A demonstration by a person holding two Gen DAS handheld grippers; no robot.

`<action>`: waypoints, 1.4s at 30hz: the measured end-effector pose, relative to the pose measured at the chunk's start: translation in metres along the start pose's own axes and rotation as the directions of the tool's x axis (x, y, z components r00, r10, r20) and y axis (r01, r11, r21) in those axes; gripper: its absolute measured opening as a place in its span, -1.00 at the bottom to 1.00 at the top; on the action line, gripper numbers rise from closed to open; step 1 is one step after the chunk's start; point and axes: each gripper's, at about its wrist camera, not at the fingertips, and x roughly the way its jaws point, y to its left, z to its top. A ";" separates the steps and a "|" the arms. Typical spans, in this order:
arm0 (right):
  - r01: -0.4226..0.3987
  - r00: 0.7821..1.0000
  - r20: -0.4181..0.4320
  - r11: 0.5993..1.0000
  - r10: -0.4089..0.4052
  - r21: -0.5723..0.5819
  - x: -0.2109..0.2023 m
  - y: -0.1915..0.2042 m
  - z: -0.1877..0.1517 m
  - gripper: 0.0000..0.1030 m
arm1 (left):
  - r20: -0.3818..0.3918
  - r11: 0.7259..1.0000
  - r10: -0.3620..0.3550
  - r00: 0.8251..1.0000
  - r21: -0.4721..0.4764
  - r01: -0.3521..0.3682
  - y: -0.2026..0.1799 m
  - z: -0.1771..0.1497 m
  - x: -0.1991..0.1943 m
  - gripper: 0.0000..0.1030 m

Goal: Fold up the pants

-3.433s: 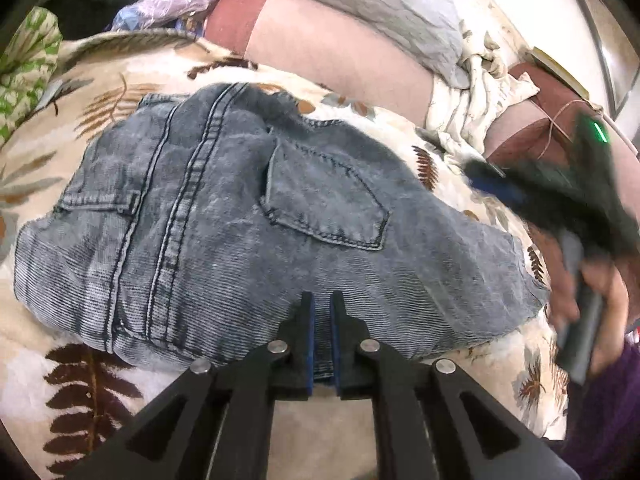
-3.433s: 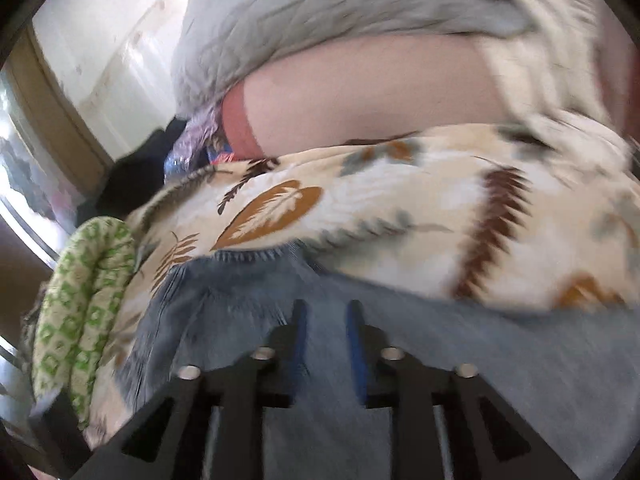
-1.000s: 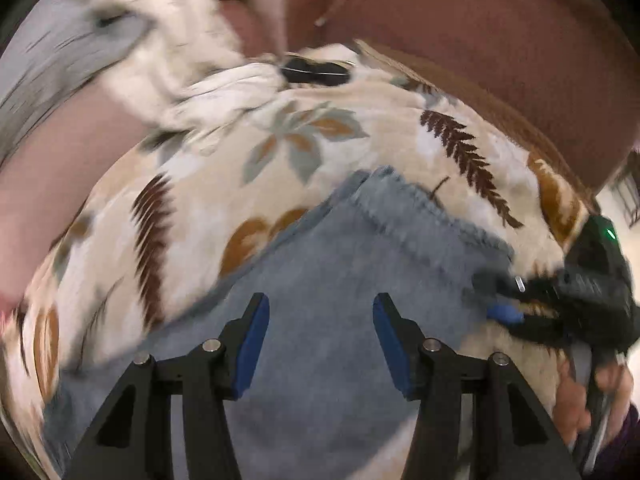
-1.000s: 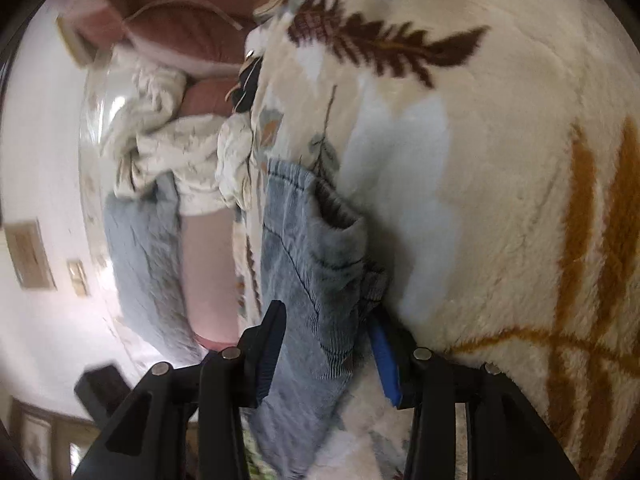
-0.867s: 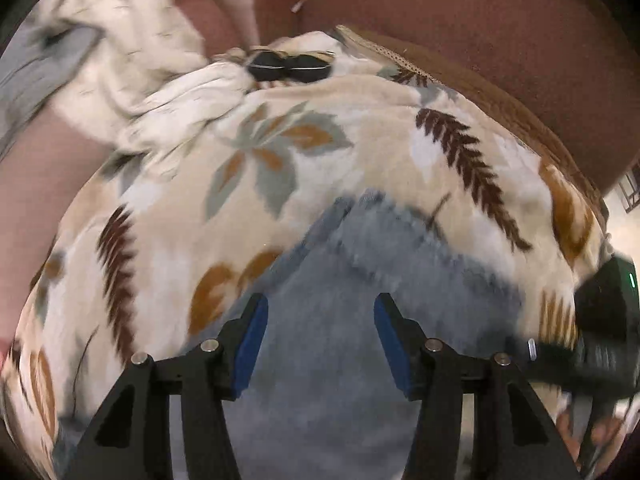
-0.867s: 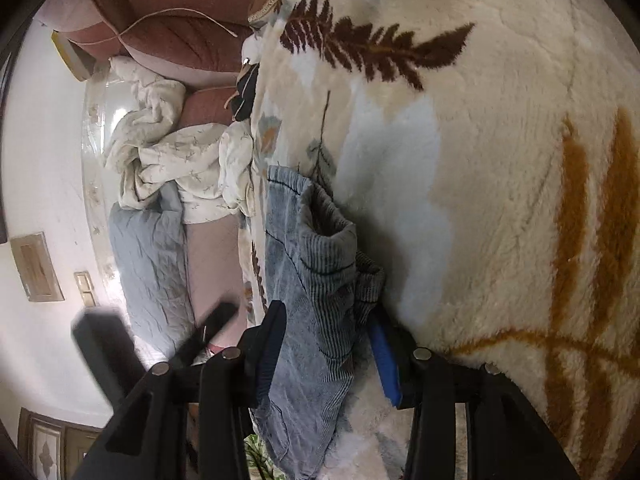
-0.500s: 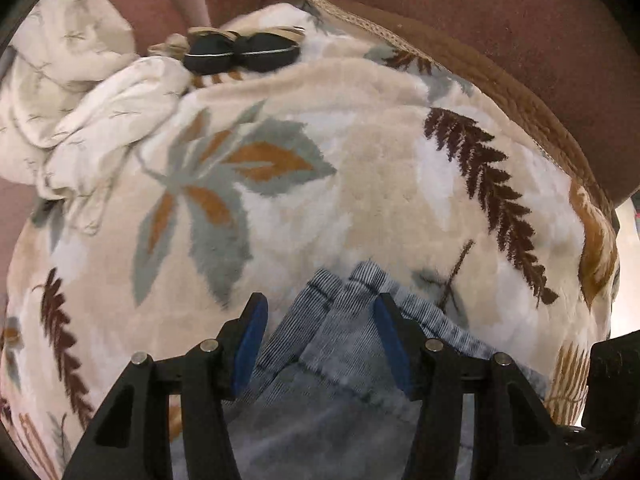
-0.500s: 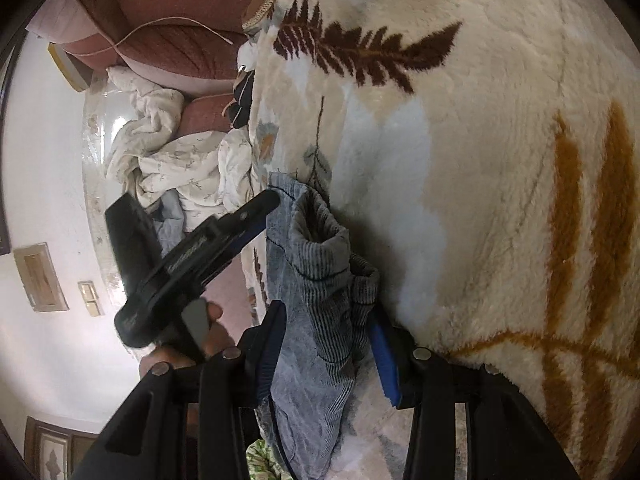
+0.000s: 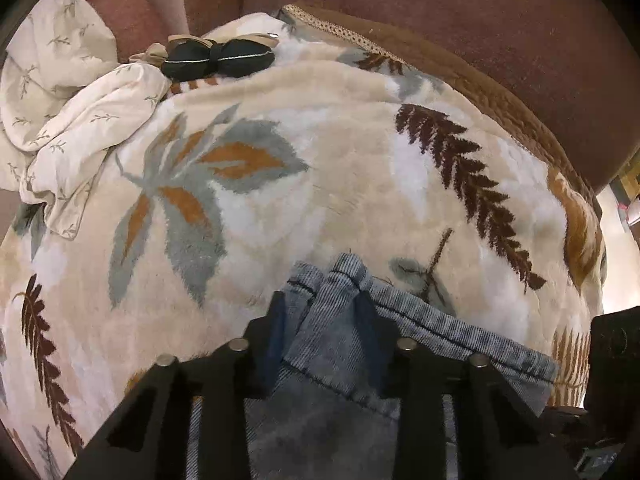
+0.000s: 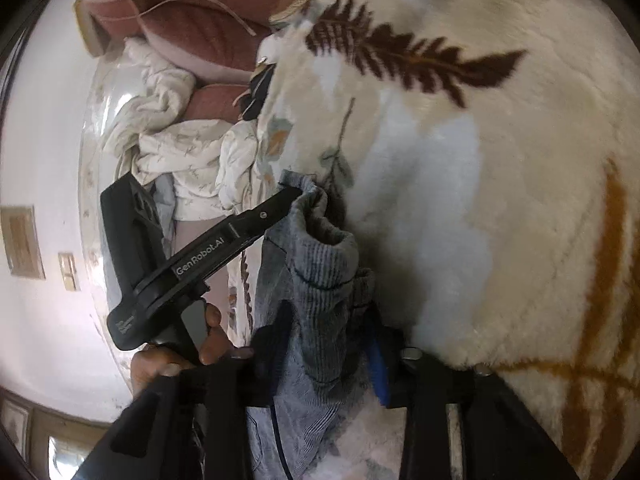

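Pants: grey-blue denim pants (image 9: 336,364), hem end bunched on the leaf-print blanket (image 9: 248,200) covering the bed.
Left hand-held gripper (image 9: 320,320): jaws closing around one hem corner; you have cloth between the pads.
Right hand-held gripper (image 10: 328,344): jaws closing on the other corner, cloth bunched between.
Advice: let both clamps seat on the hem seam, then lift both corners evenly.
Risk: you may catch blanket pile.

"GenRobot.AI" was printed in pale letters along the black arm of the left claw (image 10: 294,196), seen at about nine o'clock in the right wrist view. A smaller label lower on its body was too blurred to be read.
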 end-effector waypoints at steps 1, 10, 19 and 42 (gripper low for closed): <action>0.001 1.000 -0.001 1.000 -0.001 0.002 0.000 0.000 0.000 -0.48 | 0.005 1.000 -0.001 1.000 -0.009 0.001 0.002 -0.001 -0.002 -0.48; 0.020 0.998 0.057 0.982 -0.010 -0.187 -0.013 0.043 -0.012 -0.48 | 0.147 0.991 -0.051 0.988 -0.116 0.068 0.028 -0.019 -0.056 -0.78; 0.001 0.998 0.056 0.896 0.027 -0.444 -0.016 0.113 -0.066 -0.48 | 0.368 0.959 -0.108 0.923 -0.208 0.195 0.075 -0.059 -0.132 -0.78; -0.027 0.997 -0.075 0.888 -0.009 -0.460 0.011 0.130 -0.083 0.01 | 0.315 0.815 0.006 0.949 -0.551 0.178 0.176 -0.339 -0.165 -0.46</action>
